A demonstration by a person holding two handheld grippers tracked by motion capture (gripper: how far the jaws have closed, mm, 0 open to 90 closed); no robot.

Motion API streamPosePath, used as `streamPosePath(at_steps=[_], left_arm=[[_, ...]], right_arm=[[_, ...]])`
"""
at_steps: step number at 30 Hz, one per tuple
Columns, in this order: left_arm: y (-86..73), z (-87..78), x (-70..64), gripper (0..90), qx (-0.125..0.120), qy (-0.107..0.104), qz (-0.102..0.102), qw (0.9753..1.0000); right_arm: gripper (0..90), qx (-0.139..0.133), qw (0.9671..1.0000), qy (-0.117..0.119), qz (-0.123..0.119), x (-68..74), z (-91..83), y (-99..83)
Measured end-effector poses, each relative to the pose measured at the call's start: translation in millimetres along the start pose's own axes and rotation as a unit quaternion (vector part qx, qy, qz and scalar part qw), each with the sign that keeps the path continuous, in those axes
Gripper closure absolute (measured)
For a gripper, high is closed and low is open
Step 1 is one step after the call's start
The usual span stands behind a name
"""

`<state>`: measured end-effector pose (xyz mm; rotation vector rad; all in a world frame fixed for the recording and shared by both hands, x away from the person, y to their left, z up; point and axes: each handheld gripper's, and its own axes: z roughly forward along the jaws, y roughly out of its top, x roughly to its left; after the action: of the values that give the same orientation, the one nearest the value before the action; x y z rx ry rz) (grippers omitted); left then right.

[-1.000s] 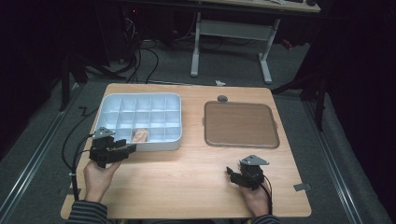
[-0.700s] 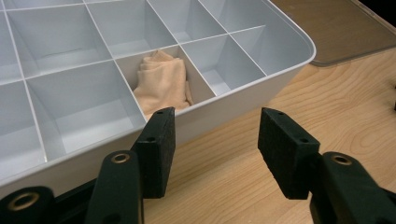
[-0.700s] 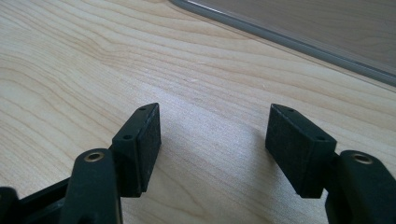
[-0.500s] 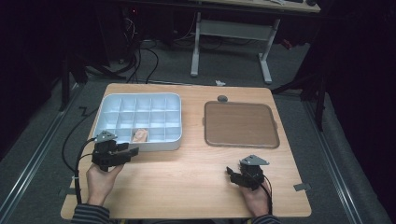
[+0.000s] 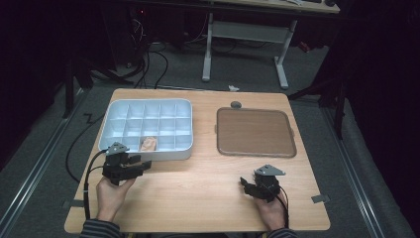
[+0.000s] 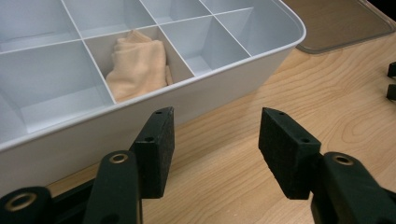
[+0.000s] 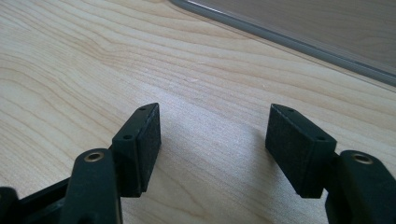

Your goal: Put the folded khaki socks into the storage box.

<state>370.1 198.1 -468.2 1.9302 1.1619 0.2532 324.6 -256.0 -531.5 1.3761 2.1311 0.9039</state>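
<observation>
ur left gripper [image 6: 215,140] gapes empty just near of the tray [image 6: 261,60] w/ cloth [image 6: 137,63]; right gripper [image 7: 212,140] wide open, empty, near-right.

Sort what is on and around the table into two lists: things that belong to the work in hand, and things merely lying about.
In the work:
- left gripper, open
- white divided box
- folded cream cloth in one compartment

Lying about:
- brown tray
- small grey knob
- right gripper, open over bare wood

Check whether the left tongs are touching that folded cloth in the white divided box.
Apart. The left gripper view shows the left tongs open over bare table, outside the box wall, while the cloth lies inside a compartment beyond it.
</observation>
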Motion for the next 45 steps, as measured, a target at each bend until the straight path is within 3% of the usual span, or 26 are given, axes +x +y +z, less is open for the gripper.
streamPosePath(at_steps=[20, 23, 28, 45], left_arm=[[-6.3, 11.5, -12.1, 46.3, 0.005, -0.016, 0.002, 0.9999], [-7.0, 12.5, -13.5, 46.2, 0.001, -0.032, -0.007, 0.9995], [-7.2, 13.9, -17.8, 46.1, 0.002, -0.040, -0.005, 0.9992], [-12.5, 26.5, -27.1, 46.0, 0.011, -0.050, -0.003, 0.9987]], right_arm=[[35.5, 0.000, 1.0000, 0.001, -0.001, -0.2, 0.0, -0.1], [35.6, 0.000, 1.0000, 0.001, -0.001, -0.2, -0.1, -0.1], [35.6, 0.000, 1.0000, 0.001, 0.000, 0.0, -0.1, 0.0], [35.6, 0.000, 1.0000, 0.000, -0.001, -0.1, 0.0, -0.1]])
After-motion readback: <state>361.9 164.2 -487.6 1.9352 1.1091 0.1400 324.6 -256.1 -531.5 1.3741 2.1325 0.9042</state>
